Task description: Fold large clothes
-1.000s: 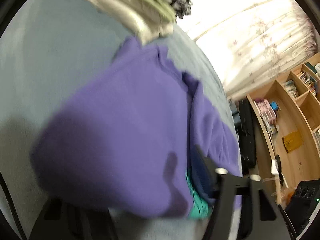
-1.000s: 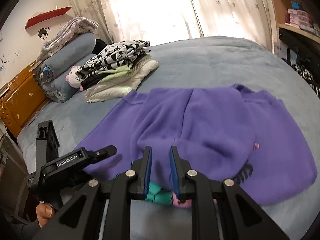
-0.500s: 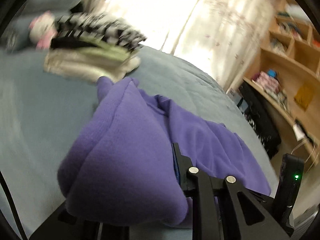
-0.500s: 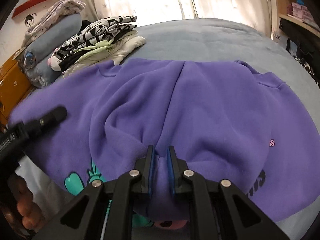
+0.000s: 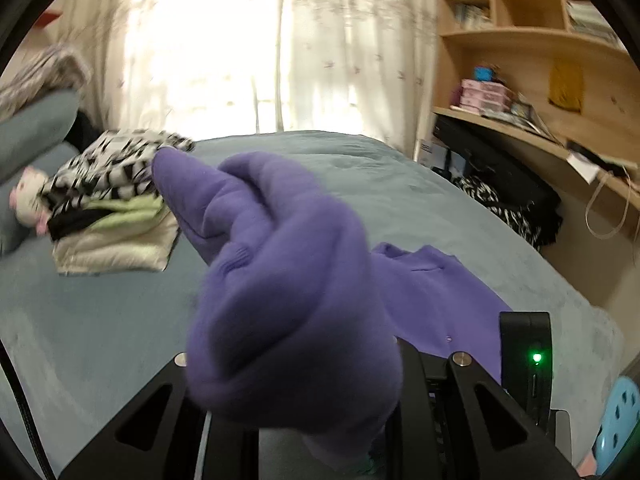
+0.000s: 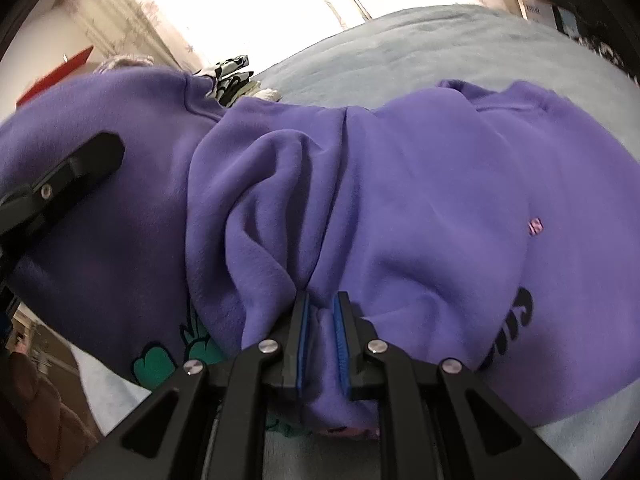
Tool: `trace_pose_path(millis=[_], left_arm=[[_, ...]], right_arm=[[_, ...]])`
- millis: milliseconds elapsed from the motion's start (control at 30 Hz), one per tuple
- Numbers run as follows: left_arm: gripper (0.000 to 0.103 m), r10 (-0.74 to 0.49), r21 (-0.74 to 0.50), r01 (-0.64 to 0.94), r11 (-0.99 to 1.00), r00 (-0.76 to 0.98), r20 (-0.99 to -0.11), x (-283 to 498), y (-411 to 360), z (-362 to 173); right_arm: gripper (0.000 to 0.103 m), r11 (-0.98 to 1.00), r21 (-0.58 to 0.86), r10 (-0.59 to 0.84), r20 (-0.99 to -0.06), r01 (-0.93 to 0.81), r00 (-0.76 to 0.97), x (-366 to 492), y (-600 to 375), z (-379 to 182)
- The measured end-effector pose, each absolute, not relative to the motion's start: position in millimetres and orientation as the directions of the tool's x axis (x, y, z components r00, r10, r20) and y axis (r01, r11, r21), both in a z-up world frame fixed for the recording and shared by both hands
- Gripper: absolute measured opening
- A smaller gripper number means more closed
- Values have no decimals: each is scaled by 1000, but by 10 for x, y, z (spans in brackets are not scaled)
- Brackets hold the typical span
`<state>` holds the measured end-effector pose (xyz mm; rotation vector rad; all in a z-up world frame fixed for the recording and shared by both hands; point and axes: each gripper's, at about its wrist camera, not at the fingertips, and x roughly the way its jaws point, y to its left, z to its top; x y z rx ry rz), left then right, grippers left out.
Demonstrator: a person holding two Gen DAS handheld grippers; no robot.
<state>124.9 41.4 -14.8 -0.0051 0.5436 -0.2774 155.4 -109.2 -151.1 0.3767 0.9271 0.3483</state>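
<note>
Purple sweatshirt (image 6: 420,200) is on the grey-blue bed (image 5: 420,200), near edge lifted off it, far part with the collar lying flat on the cover. Landmark: the folded clothes stack (image 5: 116,208) toward the head of the bed; the sweatshirt lies on the near side of that stack, its raised tip reaching almost to it in the left wrist view.

Right gripper (image 6: 322,320): blue pads pinched on a bunched pleat of purple fabric, clamped. Left gripper (image 5: 320,400): a thick wad of sweatshirt covers the fingertips; fabric seems to hang from it so likely gripping, but jaw position is hidden, cannot tell.

Judged step: carrying the near hem up and over toward the collar, mid-fold.

Risks:
- Right grip is on a gathered ridge, not a flat hem, so a layer may slip out and the fold edge would land crooked.
- Fabric between the two grippers sags and creases; laid down like this it traps wrinkles.
- The wad over the left gripper hides the landing spot, so an overshoot could knock the stack or drop a sleeve on it.
- Uneven height of the two grippers would skew the fold line.
- Printed graphic (image 6: 160,364) is folding underneath and could bunch.
</note>
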Motion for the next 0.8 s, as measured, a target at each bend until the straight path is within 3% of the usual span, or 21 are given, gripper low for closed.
trace_pose_path(millis=[233,800], left_arm=[[18,-280,-7,320,948,818,-502,1207,-130,-16],[20,-329,126,486,865,738,-588,1215,-1610,-307]], right_arm=[[13,802,591,542,-660,-87,520,1386,-1540,-1446],[13,800,567,246,-610,198,753,706,-3132,-1056]])
